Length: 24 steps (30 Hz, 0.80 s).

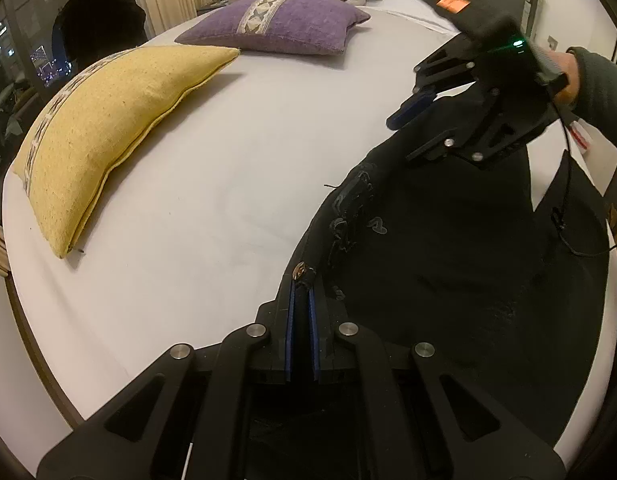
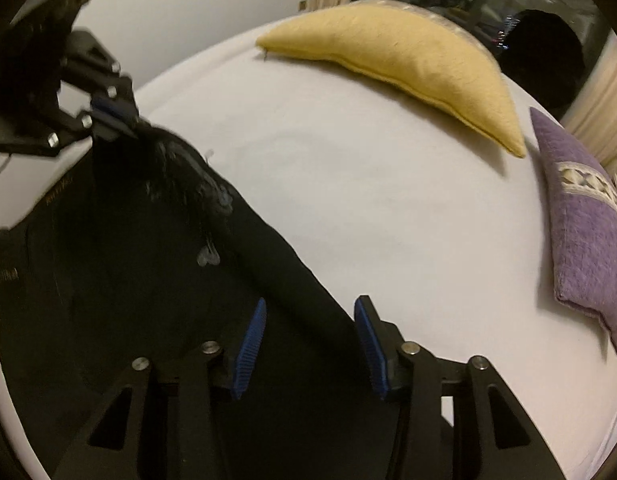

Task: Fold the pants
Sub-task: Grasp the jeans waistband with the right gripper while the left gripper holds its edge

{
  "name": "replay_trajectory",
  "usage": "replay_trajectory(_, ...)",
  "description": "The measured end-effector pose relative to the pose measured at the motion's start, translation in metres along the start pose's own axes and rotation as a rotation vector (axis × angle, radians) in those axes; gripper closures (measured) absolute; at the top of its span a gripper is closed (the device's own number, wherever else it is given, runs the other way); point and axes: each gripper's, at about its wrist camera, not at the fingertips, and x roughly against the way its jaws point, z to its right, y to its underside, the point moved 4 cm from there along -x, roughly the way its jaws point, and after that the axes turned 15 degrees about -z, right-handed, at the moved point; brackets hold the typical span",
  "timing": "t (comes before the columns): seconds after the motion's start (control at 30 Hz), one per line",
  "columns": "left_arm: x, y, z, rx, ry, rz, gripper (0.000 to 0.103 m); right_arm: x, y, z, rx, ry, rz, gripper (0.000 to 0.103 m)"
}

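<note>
White bed (image 1: 212,208) as landmark. Yellow pillow (image 1: 108,136) at its left edge in the left wrist view, purple pillow (image 1: 292,20) behind it toward the headboard. Left gripper (image 1: 301,300) pinched tight on the edge of the black pants (image 1: 448,260), by a metal button (image 1: 298,271). Pants spread on the bed's near right part, one edge lifted. Right gripper (image 2: 310,346) wide open, fingers straddling a fold of the pants, not clamped, nothing gripped
</note>
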Motion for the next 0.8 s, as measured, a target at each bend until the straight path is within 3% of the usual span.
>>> replay_trajectory(0.27,0.009,0.009,0.010,-0.015,0.015,0.023,0.098,-0.008,-0.007,0.009,0.012,-0.004,-0.048,0.060)
replay_trajectory(0.43,0.010,0.012,0.016,-0.019,0.016,0.019,0.098,-0.009,-0.012,-0.002,0.043,-0.043,-0.070,0.093)
replay_trajectory(0.8,0.039,0.018,0.033,-0.026,0.030,0.051,0.098,0.034,0.022,-0.014,-0.115,-0.167,0.035,0.099)
